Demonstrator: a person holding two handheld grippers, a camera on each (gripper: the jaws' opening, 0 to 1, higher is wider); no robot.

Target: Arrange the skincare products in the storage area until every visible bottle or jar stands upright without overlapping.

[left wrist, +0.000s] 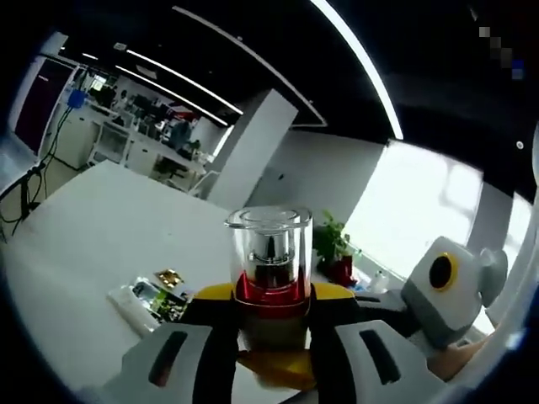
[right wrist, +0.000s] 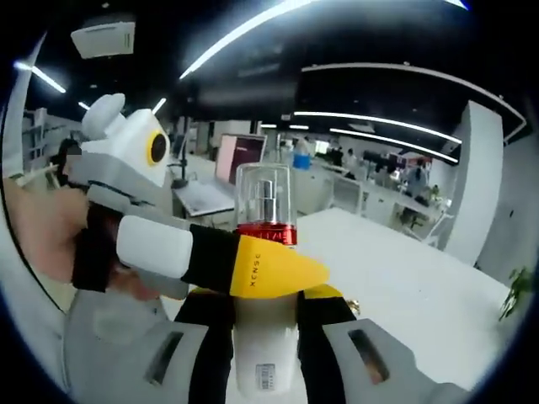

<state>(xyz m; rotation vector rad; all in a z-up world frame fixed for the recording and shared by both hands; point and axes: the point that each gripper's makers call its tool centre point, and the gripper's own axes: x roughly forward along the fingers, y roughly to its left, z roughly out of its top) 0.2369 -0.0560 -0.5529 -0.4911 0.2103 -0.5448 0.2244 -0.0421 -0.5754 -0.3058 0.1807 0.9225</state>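
Observation:
A pump bottle (left wrist: 269,252) with a clear cap, a red band and a white body (right wrist: 265,337) is held up in the air above the white table (left wrist: 93,236). My left gripper (left wrist: 271,305) is shut on it at the red band, its yellow pads pressing both sides. My right gripper (right wrist: 265,301) is shut on the same bottle lower down, on the white body. In the right gripper view a yellow-tipped finger (right wrist: 269,269) of the left gripper crosses in front of the bottle from the left. The bottle stands upright in both views.
Small flat packets (left wrist: 156,295) lie on the table to the lower left. A potted plant (left wrist: 335,248) stands at the table's far edge. A hand (right wrist: 42,236) holds the left gripper's handle. Desks and people are far behind.

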